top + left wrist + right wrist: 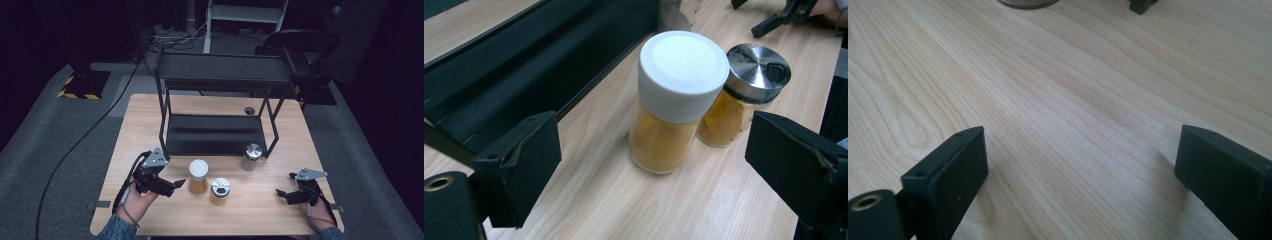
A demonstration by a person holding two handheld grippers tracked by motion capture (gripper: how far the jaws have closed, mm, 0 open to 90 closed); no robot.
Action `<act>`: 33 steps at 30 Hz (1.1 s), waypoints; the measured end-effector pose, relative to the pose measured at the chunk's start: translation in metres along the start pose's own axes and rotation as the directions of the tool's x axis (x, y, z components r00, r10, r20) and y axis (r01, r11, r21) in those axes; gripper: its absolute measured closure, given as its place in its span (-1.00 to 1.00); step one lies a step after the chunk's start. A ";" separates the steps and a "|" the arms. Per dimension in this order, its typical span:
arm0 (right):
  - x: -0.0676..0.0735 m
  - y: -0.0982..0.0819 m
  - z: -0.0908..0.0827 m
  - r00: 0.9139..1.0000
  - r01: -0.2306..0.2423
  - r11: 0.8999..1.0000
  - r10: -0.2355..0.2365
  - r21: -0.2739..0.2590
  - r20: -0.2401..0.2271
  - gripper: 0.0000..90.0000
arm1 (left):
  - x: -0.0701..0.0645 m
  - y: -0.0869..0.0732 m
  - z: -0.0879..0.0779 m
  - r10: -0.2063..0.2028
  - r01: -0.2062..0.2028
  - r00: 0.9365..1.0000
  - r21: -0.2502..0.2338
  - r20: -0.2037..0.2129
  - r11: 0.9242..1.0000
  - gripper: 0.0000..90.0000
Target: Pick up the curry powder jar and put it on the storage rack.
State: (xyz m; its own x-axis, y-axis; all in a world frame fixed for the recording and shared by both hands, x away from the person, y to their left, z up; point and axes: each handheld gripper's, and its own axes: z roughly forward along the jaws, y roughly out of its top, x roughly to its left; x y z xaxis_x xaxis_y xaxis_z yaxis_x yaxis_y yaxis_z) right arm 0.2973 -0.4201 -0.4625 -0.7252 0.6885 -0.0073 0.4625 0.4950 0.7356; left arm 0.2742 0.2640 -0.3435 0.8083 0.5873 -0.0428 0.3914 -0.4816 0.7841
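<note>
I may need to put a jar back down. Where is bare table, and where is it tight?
Bare wood lies ahead of the right claw, up to the steel-lidded jar. It is tight where the white-lidded jar and the shaker jar stand close together, beside the left claw.

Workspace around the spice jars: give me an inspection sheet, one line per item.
Surface: light wooden table, bare between the items.
Job's things: white-lidded jar of orange powder, upright, just ahead of the left gripper; steel-lidded jar of orange powder right beside it; third steel-lidded jar stands apart by the rack's right front leg.
Rack: black two-tier rack at the table's back, both shelves empty.
Clutter: nothing seen.
Grippers: left gripper open, aimed at the white-lidded jar, not touching; right gripper open over bare wood.
Cables: one trails from each gripper; black cable crosses the floor at left.
Surroundings: grey carpet, dark room, chair behind the table.
</note>
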 end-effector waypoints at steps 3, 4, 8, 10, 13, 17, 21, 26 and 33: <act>0.000 0.000 0.000 1.000 0.001 1.000 -0.001 0.000 0.000 -0.85 | 0.000 0.003 0.003 0.006 -0.006 1.000 -0.002 0.007 1.000 -0.83; 0.000 0.000 0.000 1.000 0.000 1.000 0.000 0.000 0.000 -0.85 | 0.000 0.004 0.004 0.009 -0.009 1.000 0.000 0.008 1.000 -0.83; 0.000 0.000 0.000 1.000 0.000 1.000 0.000 0.000 0.000 -0.85 | 0.000 0.007 0.007 0.010 -0.010 1.000 0.002 0.014 1.000 -0.83; 0.000 0.000 0.000 1.000 0.000 1.000 0.000 0.000 0.000 -0.85 | 0.000 0.008 0.010 0.013 -0.013 1.000 0.003 0.019 1.000 -0.83; 0.000 0.000 0.000 1.000 0.000 1.000 0.000 0.000 0.000 -0.85 | 0.001 0.010 0.013 0.017 -0.017 0.999 0.004 0.028 1.000 -0.83; 0.000 0.000 0.000 1.000 0.000 1.000 0.000 0.000 0.000 -0.85 | 0.002 0.013 0.018 0.022 -0.022 0.999 0.006 0.040 1.000 -0.83; 0.001 0.000 0.000 1.000 -0.002 1.000 0.002 -0.001 0.003 -0.85 | 0.002 0.017 0.024 0.028 -0.028 0.998 0.008 0.053 1.000 -0.83; 0.001 0.000 0.000 1.000 -0.003 1.000 0.003 -0.001 0.003 -0.85 | 0.003 0.023 0.032 0.033 -0.034 0.997 0.012 0.070 0.999 -0.83; 0.001 0.000 0.000 1.000 -0.002 1.000 0.002 -0.001 0.003 -0.85 | 0.002 0.035 0.041 0.052 -0.053 0.995 0.013 0.091 0.998 -0.82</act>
State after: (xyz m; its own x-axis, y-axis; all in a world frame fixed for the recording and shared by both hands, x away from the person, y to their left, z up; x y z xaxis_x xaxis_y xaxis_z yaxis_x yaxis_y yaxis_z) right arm 0.2970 -0.4197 -0.4626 -0.7227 0.6912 -0.0075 0.4639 0.4930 0.7360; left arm 0.3076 0.2223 -0.3418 0.8640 0.5001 -0.0581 0.3537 -0.5208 0.7770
